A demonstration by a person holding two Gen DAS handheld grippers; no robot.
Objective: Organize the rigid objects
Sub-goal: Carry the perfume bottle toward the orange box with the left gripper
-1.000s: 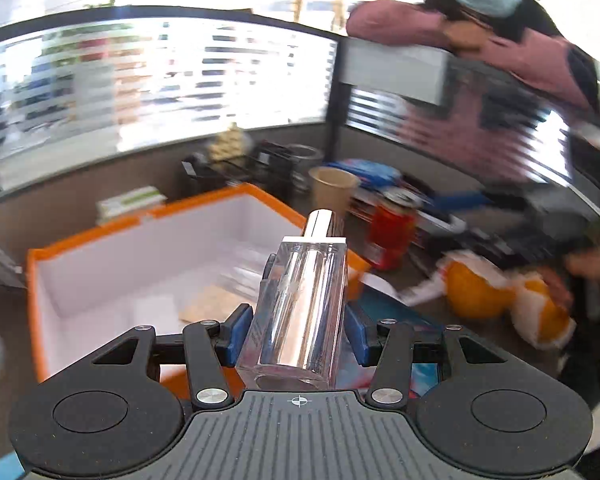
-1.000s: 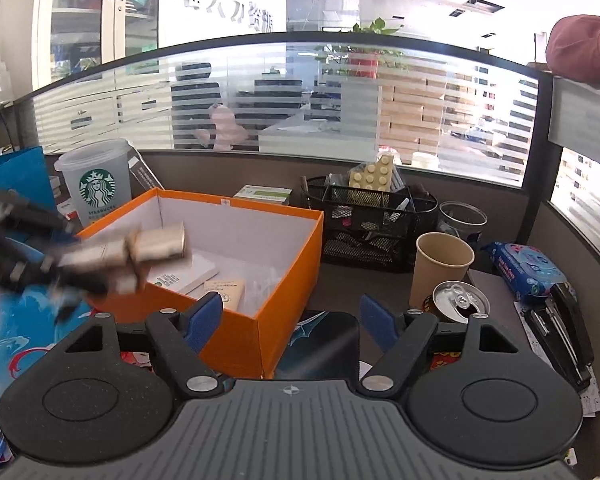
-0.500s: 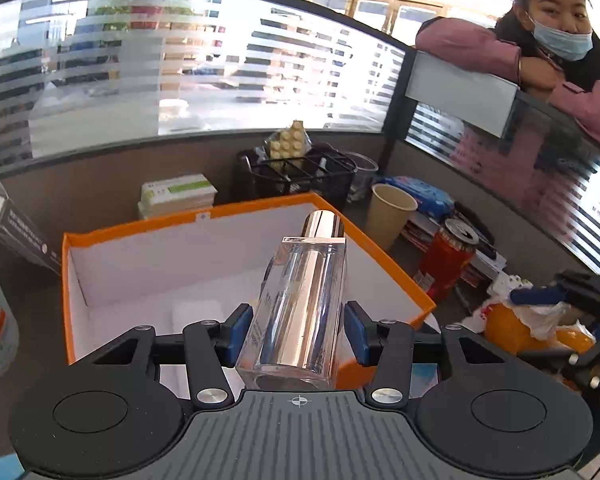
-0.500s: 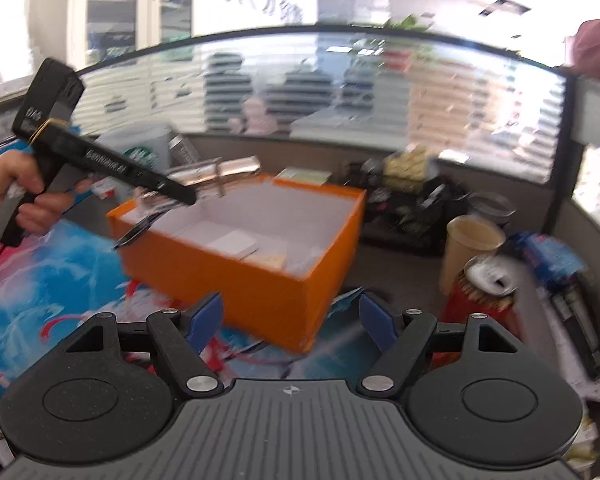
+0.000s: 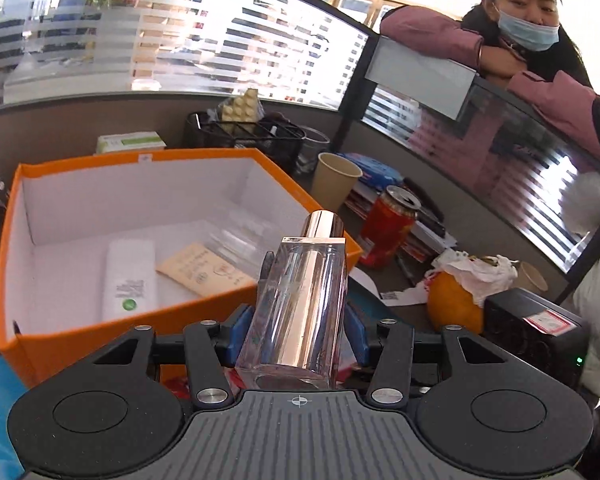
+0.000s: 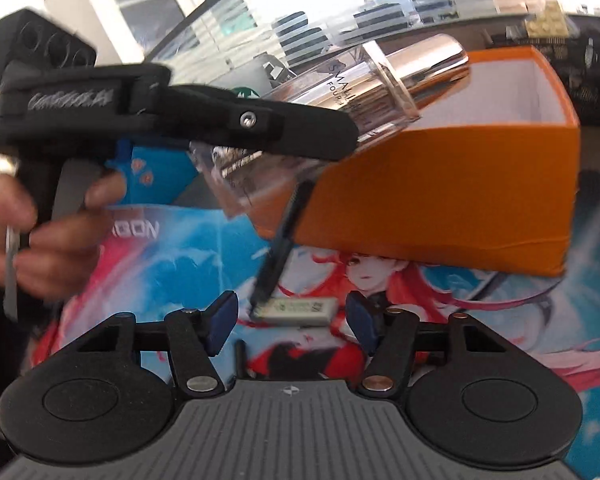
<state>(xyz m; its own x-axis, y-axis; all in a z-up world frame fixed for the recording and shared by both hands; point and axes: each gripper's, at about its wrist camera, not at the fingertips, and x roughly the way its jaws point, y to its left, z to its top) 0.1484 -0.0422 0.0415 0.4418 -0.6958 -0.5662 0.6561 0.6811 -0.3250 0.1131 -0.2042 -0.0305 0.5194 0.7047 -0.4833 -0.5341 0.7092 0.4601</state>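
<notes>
The clear perfume bottle (image 5: 300,312) sits low in the middle of the left wrist view, clamped between the jaws of the left gripper (image 5: 296,330) by its flat sides, metallic cap pointing forward and up. That grip probably keeps the cap leading toward the orange box (image 5: 76,336) just behind it, so the bottle can go in lengthwise. The box already holds a white tube (image 5: 130,280) and a tan packet (image 5: 204,268) on its floor, leaving bare room on the near right side.

In the right wrist view the same bottle (image 6: 340,108) hangs at upper centre over the box's near wall (image 6: 460,184) — not yet inside. Lower centre, the right gripper (image 6: 288,322) has its jaws closing around a small pale stick (image 6: 296,310) lying on the illustrated mat (image 6: 460,300) on the worktop; the pads do not yet touch it.
</notes>
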